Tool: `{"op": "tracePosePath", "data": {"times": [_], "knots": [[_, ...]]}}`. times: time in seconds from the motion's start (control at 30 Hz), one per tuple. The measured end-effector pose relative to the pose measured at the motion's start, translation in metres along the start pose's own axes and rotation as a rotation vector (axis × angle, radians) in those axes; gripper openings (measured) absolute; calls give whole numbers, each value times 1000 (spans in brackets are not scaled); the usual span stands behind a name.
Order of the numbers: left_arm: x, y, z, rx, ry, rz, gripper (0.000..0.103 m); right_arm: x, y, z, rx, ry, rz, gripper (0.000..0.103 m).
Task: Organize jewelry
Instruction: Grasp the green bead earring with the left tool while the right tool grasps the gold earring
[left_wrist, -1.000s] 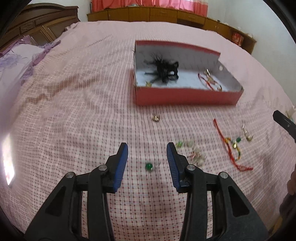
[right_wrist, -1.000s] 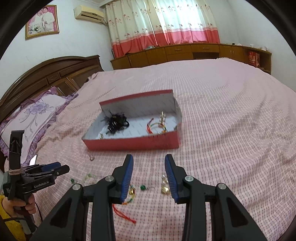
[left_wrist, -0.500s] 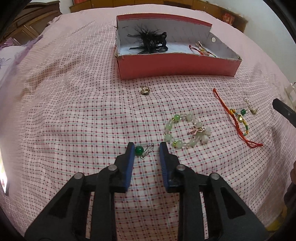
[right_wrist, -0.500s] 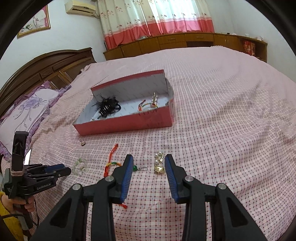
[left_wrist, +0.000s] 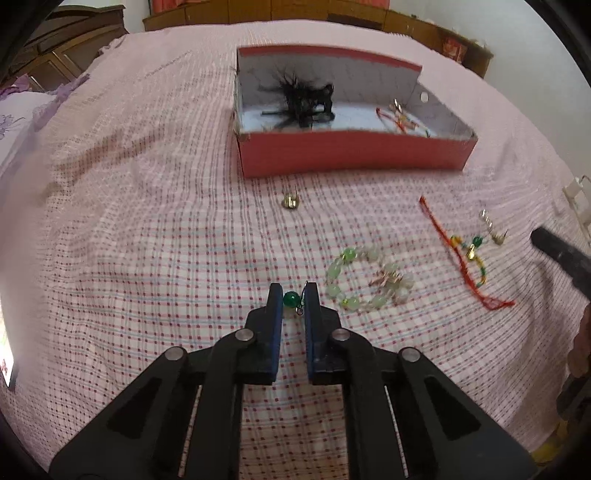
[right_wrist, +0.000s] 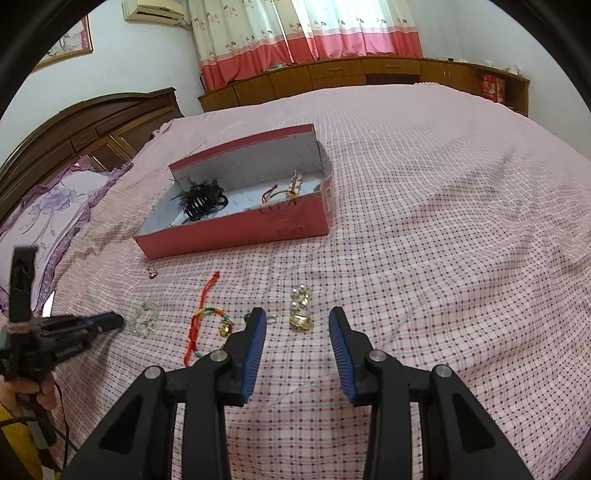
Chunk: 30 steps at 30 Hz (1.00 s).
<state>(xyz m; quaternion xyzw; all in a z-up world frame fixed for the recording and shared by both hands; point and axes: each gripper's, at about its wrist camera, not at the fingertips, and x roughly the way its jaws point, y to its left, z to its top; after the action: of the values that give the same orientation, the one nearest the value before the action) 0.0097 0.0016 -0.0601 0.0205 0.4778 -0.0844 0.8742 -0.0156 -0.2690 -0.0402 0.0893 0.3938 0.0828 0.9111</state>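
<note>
The green bead earring (left_wrist: 291, 299) sat between the blue pads of the left gripper (left_wrist: 293, 295), low over the checked bedspread (left_wrist: 147, 258), near and left of the pale bead bracelet (left_wrist: 369, 280). The pads were narrow around it, seemingly touching, with the thin hook against the right pad. A good lift, I judge, needs a firm squeeze on the bead, then a carry to the far red box (left_wrist: 351, 155). One second earlier these pads were wide apart. The right gripper (right_wrist: 297, 325) hovered wide open over the gold pearl clip (right_wrist: 301, 308).
</note>
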Motion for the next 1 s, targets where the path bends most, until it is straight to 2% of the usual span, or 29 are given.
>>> {"op": "tracePosePath", "data": {"times": [0.23,0.5,0.53,0.6,0.7,1.0], "knots": [[-16,1,7,-36,-56,-30,0,22,-1,-2,-10,45,-2,38],[-28,5,11,-63,-81,-44,0,57,4,2,-42,95,-20,38],[-30,7,11,-69,-85,-47,0,60,5,2,-48,101,-24,36],[-32,8,13,-77,-91,-48,0,63,6,1,-56,103,-22,20],[-35,9,15,-75,-101,-42,0,61,5,1,-54,88,-8,19],[-15,6,9,-22,-26,-13,0,38,0,-2,-40,35,25,19]]}}
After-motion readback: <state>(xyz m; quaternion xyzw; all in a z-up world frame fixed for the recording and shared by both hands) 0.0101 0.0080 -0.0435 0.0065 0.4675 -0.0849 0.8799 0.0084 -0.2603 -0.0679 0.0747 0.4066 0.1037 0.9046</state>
